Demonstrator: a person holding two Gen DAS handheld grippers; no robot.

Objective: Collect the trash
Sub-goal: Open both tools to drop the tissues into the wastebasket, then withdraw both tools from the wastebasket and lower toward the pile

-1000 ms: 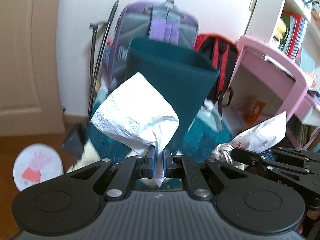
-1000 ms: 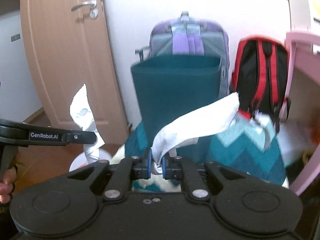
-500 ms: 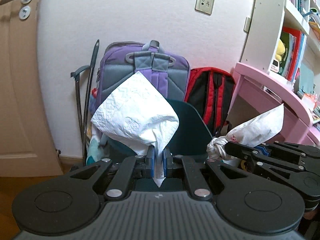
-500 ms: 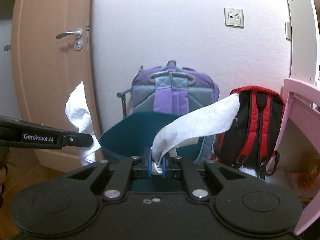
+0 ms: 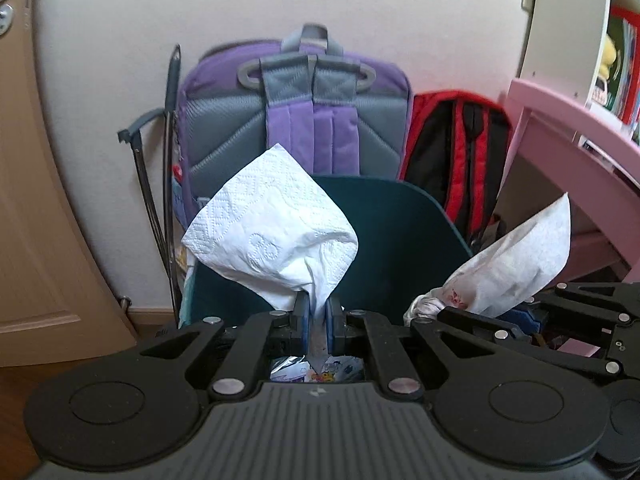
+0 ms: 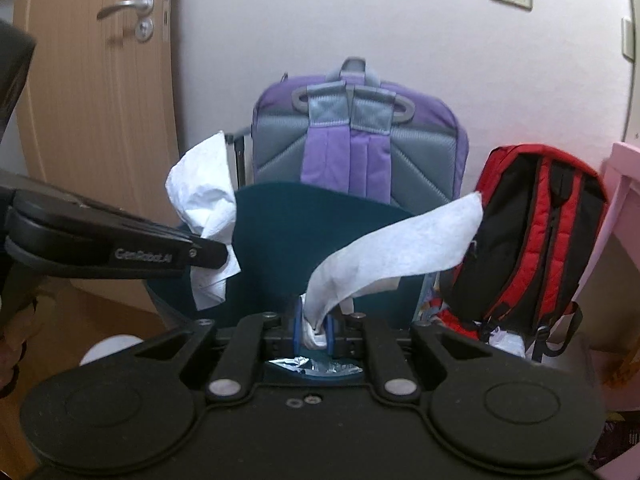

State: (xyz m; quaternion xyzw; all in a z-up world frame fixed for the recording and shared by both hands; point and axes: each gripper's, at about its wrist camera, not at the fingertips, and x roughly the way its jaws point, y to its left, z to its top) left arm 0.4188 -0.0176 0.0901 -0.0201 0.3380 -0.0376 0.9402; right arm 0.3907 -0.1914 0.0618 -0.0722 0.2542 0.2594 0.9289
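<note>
Left wrist view: a white napkin (image 5: 276, 240) is pinched between the closed left gripper (image 5: 317, 316) over the dark green bin (image 5: 400, 232). A wipe (image 6: 396, 248) is clamped by the right gripper (image 6: 314, 326) above the same bin, possibly holding wrappers (image 6: 316, 366).

My right gripper (image 6: 314, 330) clamped a long white wipe (image 6: 400, 244) above the dark teal plastic bin (image 6: 280, 232). My left gripper (image 6: 224, 256) pinched a crumpled white embossed tissue (image 6: 202, 200) beside the bin's left rim.
</note>
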